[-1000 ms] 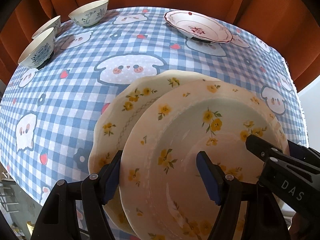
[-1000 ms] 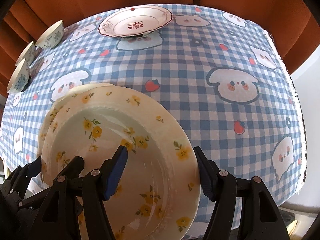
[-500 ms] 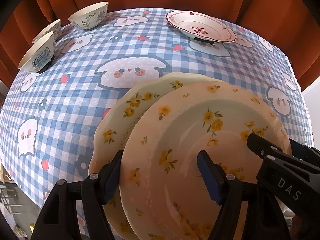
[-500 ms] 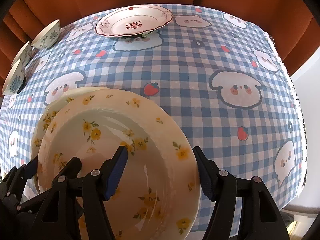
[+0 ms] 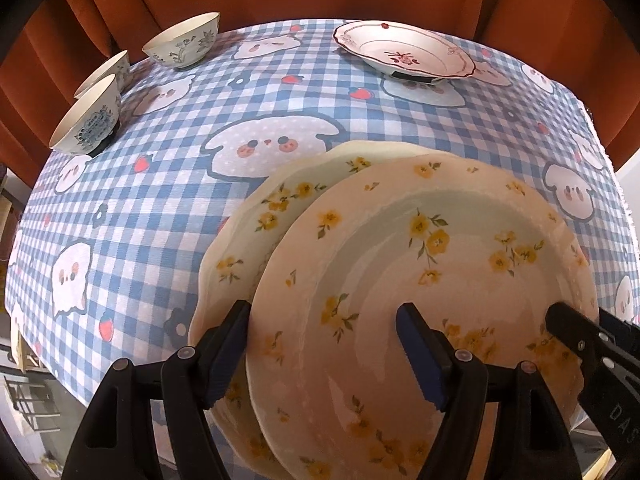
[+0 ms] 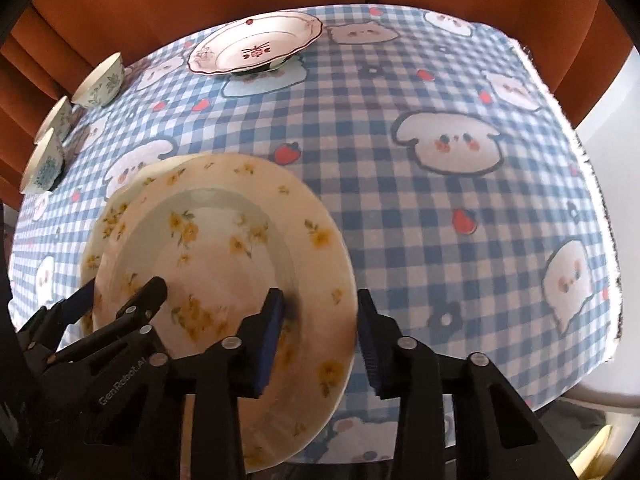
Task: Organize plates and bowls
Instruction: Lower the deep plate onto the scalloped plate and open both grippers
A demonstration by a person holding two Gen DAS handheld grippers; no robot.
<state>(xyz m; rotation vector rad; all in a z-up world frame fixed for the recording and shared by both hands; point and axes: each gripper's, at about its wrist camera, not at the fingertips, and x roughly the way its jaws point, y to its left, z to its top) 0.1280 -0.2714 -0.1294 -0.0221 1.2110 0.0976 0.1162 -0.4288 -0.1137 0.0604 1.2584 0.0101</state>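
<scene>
Two cream plates with yellow flowers lie overlapped at the table's near edge. The top plate (image 5: 420, 280) (image 6: 224, 248) rests partly on the lower plate (image 5: 256, 248) (image 6: 110, 220). My left gripper (image 5: 322, 312) is open and straddles the top plate's left rim, one finger over the lower plate and the other over the top plate's well. My right gripper (image 6: 319, 298) straddles the same plate's right rim. Its jaws are closing, with the inner pad down by the plate's inner wall and the outer pad just off the edge. I see no firm press.
A white plate with red trim (image 5: 404, 50) (image 6: 256, 46) stands at the far side. Three bowls (image 5: 182, 42) (image 5: 90, 118) (image 5: 106, 68) line the far left edge. A blue checked tablecloth (image 5: 160, 200) covers the table, and an orange curtain hangs behind.
The right gripper's jaws have narrowed a lot around the top plate's right rim, and that hand shifted a little. The left gripper and both plates have stayed put.
</scene>
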